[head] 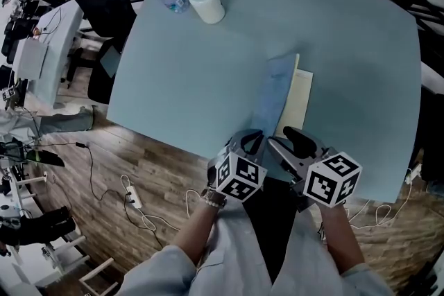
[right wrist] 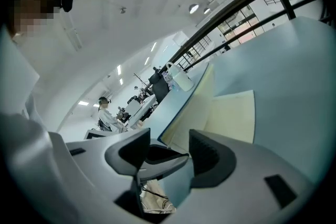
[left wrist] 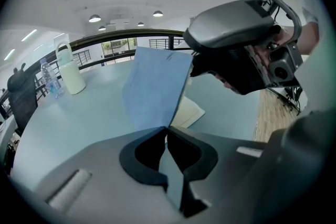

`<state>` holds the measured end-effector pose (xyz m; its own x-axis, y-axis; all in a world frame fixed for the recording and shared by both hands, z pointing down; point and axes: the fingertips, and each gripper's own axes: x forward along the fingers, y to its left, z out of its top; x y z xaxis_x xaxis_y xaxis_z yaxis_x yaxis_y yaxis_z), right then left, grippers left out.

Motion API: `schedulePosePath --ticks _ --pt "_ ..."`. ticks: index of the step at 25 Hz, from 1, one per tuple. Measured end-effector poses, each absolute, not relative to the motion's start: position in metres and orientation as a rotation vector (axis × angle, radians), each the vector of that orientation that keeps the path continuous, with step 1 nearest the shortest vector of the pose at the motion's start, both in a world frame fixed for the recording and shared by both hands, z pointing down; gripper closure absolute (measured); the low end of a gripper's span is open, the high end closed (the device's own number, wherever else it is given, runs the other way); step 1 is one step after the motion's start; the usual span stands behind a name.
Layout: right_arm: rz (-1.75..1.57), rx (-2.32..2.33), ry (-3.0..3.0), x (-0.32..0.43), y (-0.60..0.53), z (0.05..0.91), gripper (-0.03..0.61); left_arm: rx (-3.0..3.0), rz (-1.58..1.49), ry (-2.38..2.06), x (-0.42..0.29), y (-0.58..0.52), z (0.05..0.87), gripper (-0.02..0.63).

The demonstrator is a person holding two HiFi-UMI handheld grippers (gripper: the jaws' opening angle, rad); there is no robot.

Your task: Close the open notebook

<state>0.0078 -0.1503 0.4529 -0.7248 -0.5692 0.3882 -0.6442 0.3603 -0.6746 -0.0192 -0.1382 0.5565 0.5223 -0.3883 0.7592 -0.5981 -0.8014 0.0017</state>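
Here the left gripper hides part of the notebook.

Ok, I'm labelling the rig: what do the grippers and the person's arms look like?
Both the left gripper and right gripper are grey moulded plastic with black pads; each carries a cube of black-and-white square markers. The person wears pale grey sleeves and a bracelet on the left wrist.

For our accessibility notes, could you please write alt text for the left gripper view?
The left gripper pinches the near edge of the raised blue notebook cover, cream pages flat beyond it. The right gripper hangs upper right; a white jug stands far left.
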Motion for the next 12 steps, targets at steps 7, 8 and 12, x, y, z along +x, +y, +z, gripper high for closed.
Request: schedulePosePath --ticks 7,8,12 --pt "1.296 1.128 -2.469 0.006 -0.152 0.462 0.377 2.546 1.220 -0.788 -0.011 -0.135 0.560 0.595" --pt "1.279 1.141 -2.452 0.008 -0.153 0.463 0.391 2.549 1.226 -0.783 -0.011 -0.135 0.561 0.595" --pt "1.239 1.166 -2.411 0.015 -0.151 0.468 0.530 2.542 1.217 -0.774 -0.010 -0.134 0.563 0.594"
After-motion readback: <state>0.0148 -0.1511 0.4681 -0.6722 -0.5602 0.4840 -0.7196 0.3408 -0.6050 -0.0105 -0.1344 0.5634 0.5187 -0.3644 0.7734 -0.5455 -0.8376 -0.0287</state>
